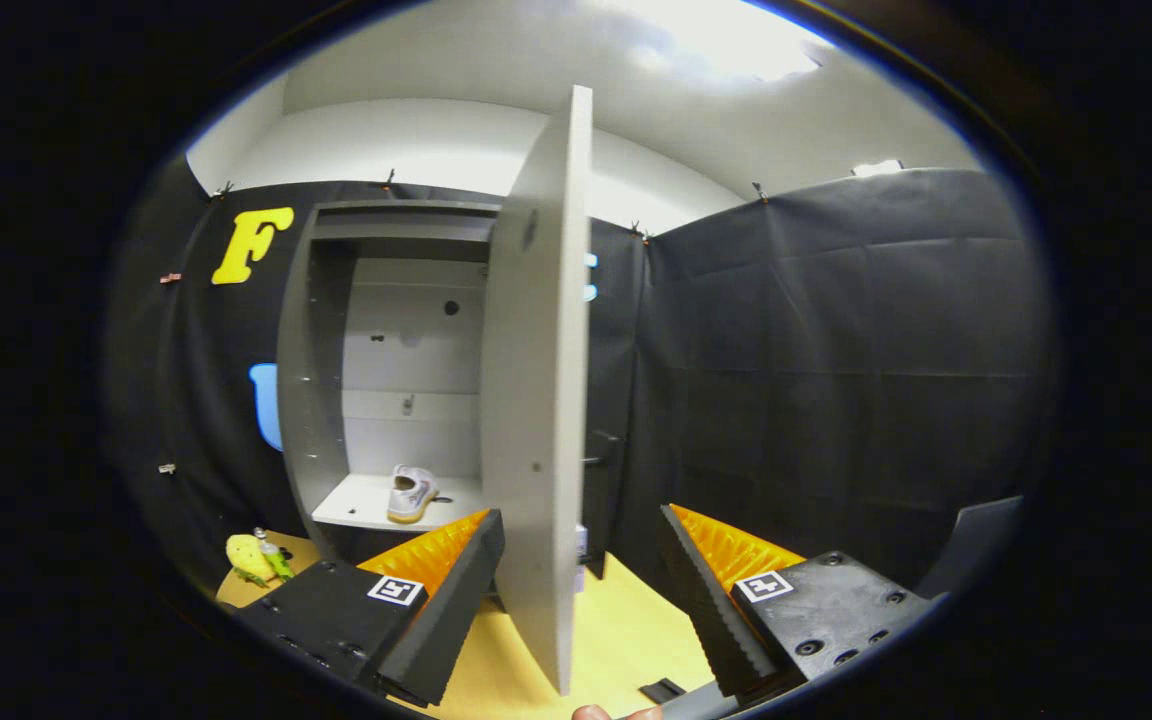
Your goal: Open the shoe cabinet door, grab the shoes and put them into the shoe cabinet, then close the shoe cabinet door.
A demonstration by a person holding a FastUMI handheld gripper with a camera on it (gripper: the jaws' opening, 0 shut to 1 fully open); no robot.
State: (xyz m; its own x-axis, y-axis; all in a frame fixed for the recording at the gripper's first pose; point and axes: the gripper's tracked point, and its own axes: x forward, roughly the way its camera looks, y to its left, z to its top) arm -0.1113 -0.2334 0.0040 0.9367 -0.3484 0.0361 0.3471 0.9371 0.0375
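Shoe cabinet [326, 400] stands against the black cloth wall beyond the fingers and to their left, its interior open to view, pale grey inside with a back panel and a low shelf [356, 505]. At the far left, on the yellow floor [626, 640] beside the cabinet's base, lies a yellow and green soft toy [254, 560] with a small bottle-like thing next to it, too small to make out. On the low shelf rests a single white shoe [410, 493], heel toward the camera, near the shelf's right side and just beyond the tip of the left finger. The cabinet door [536, 400] is swung wide and seen almost edge-on, a tall grey panel reaching down between the two fingers. The hand-held gripper [581, 530] is spread wide, its fingers well apart, one on either side of the door's lower part and gripping nothing; whether the left finger touches the door cannot be told. Right of the door the black cloth wall runs on, and a small dark object [662, 690] lies on the floor near the right finger.
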